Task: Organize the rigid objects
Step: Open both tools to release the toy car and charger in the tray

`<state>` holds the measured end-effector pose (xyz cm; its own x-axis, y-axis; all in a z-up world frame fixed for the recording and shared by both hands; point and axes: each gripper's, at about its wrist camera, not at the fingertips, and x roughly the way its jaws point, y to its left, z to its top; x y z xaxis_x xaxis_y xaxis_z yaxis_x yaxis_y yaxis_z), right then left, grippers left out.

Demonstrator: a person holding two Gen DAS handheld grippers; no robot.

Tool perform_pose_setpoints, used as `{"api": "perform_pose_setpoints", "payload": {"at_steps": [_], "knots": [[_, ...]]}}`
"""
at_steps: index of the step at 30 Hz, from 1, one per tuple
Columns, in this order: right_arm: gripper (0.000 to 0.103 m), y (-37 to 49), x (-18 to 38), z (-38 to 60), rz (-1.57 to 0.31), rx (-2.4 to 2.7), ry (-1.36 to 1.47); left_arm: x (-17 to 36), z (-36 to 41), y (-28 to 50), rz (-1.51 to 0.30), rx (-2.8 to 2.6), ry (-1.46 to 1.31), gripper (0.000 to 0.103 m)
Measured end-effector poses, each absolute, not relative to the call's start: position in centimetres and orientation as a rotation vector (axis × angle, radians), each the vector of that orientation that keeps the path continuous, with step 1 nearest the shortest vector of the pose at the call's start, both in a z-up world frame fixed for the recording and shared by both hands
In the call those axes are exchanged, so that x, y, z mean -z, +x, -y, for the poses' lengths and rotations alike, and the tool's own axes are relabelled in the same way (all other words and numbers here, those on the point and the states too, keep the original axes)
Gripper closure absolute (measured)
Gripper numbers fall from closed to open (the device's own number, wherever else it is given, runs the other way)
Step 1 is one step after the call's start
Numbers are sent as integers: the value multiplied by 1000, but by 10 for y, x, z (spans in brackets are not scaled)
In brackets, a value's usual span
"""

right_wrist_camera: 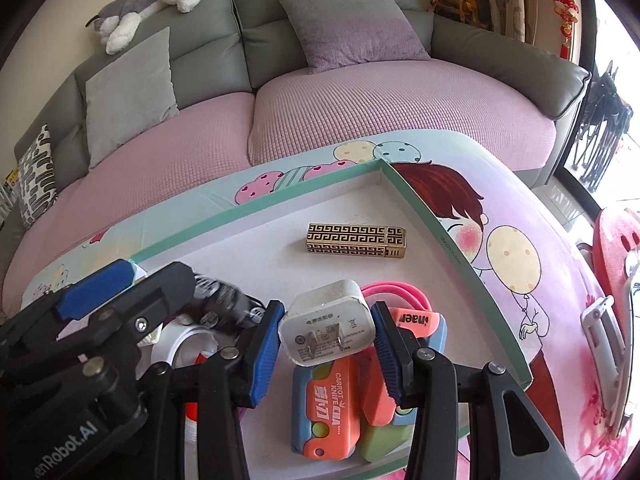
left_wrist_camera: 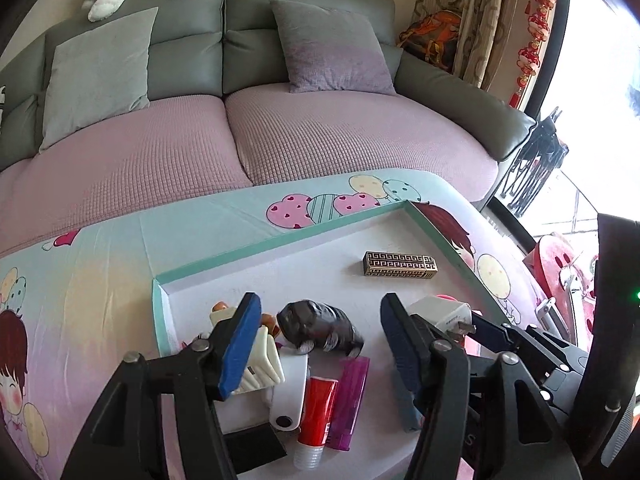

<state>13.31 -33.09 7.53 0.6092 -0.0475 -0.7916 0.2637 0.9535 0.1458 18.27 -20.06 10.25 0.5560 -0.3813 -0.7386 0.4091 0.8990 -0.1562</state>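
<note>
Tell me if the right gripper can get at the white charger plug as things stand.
Probably yes: the right gripper is open with the white charger plug already between its fingers, nothing blocking; the plug rests on the orange knife toy.

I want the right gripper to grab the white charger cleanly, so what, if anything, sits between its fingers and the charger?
Nothing visible does. The white charger sits in the open gap of the right gripper, with both blue pads flanking it. The orange carrot knife lies right under it, so it may get nudged.
</note>
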Motion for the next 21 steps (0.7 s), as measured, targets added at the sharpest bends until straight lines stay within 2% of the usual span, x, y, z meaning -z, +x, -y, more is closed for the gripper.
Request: {"api": "perform_pose_setpoints", "payload": {"at_steps": [4, 8, 10, 14, 16, 17, 18, 19, 21], "knots": [[55, 131, -77, 333, -899, 175, 256, -104, 190, 175, -883, 426, 9, 34], [54, 129, -79, 332, -894, 147, 262, -107, 171, 165, -887, 358, -37, 27], [47, 128, -80, 332, -891, 151, 257, -105, 161, 159, -896, 321, -50, 26], [41, 124, -83, 334, -882, 151, 263, -98, 140, 146, -909, 251, -67, 25], [33, 122, -85, 336, -877, 156, 270, -93, 129, 141, -915, 209, -72, 24], [32, 121, -86, 336, -874, 155, 276, -91, 124, 138, -916, 187, -72, 22], [29, 119, -86, 337, -869, 150, 282, -89, 119, 135, -915, 165, -70, 13], [24, 117, -87, 336, -867, 144, 286, -87, 115, 132, -913, 146, -69, 9], [15, 113, -87, 334, -866, 141, 276, -84, 106, 126, -905, 112, -71, 6]]}}
